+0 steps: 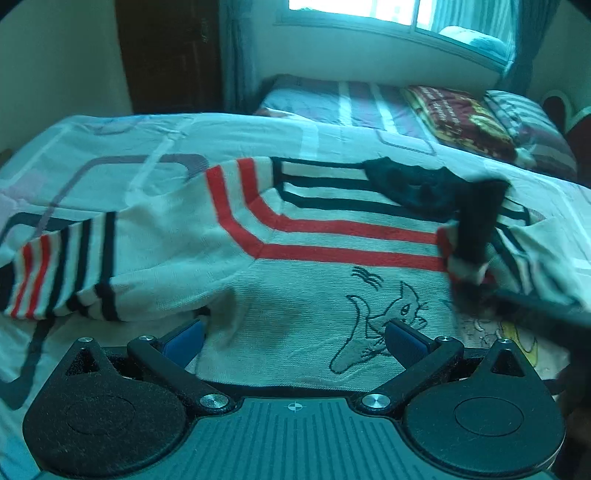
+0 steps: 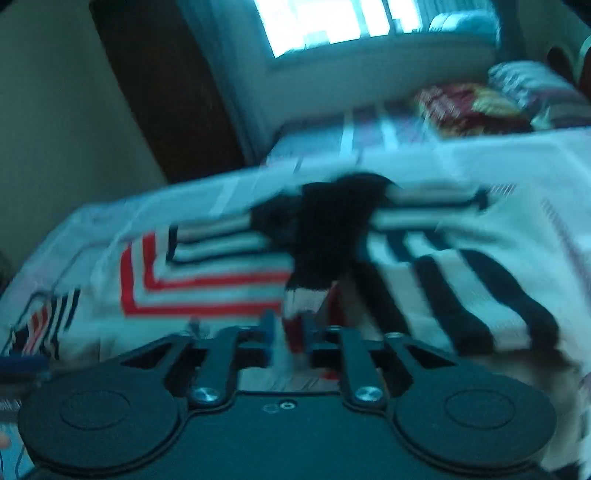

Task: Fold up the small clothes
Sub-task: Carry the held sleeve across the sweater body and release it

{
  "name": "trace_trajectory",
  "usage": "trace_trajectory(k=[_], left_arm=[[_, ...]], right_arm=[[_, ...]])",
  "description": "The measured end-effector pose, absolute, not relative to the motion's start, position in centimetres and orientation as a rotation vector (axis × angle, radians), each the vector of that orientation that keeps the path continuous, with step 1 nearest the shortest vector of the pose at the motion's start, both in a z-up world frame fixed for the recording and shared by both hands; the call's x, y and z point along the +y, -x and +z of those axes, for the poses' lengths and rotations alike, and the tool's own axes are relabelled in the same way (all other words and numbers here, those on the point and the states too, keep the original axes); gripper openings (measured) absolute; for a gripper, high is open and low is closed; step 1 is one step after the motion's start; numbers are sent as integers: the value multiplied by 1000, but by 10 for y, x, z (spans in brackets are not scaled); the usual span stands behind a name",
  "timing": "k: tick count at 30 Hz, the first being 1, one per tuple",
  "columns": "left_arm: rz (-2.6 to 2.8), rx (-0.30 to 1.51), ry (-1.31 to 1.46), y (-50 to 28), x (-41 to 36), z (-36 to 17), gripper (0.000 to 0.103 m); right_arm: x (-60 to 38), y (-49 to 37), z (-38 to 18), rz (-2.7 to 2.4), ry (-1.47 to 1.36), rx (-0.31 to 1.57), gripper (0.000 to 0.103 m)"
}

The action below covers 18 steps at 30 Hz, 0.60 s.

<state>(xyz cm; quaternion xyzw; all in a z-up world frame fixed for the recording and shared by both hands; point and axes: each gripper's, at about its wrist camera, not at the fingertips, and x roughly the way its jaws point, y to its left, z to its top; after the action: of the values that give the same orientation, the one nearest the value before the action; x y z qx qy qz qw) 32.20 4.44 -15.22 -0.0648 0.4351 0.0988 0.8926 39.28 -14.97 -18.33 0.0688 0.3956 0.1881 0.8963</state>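
Observation:
A small white knitted sweater with red and dark stripes and a stitched cartoon cat lies spread on the bed. My left gripper hovers open just over the sweater's lower body, with nothing between its blue pads. My right gripper is narrowly shut on the right sleeve, with striped knit filling the gap. The sleeve's dark cuff sticks up above the fingers, over the chest near the dark collar. The picture is blurred. The left sleeve lies flat, stretched out to the side.
The bed sheet has a pale pattern of rounded rectangles. Beyond it stands a second bed with a red blanket and a pillow. A dark wooden door and a window are behind.

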Motion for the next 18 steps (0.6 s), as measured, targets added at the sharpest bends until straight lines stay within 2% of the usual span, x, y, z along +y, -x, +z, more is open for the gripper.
trace_trajectory(k=[1,2,6,10,16,17,18], left_arm=[[186,910,145,-325,46,-155,103],[159,914,159,-329,47,-157,103],[41,920,215,-345,37,-165,103],[-35,941,259,-363,25,-180,103],[-73,897,344,-384,22,-193,102],[-83,891,371,-385,23,-195,98],[-98,888,390,-387,22,-197,73]], right_arm=[[-147,-386,-183,399,-144,819,42],[-149,-382,-180,413,-150,811,44],[-169,-363,-160,338,-128,732,45],[-208,-347,-152,203,-113,691,52],[-254,-333,-161,56,-110,676,53],[-259,-333,-163,39,-108,679,53],[-265,-331,-165,27,-113,683,53]])
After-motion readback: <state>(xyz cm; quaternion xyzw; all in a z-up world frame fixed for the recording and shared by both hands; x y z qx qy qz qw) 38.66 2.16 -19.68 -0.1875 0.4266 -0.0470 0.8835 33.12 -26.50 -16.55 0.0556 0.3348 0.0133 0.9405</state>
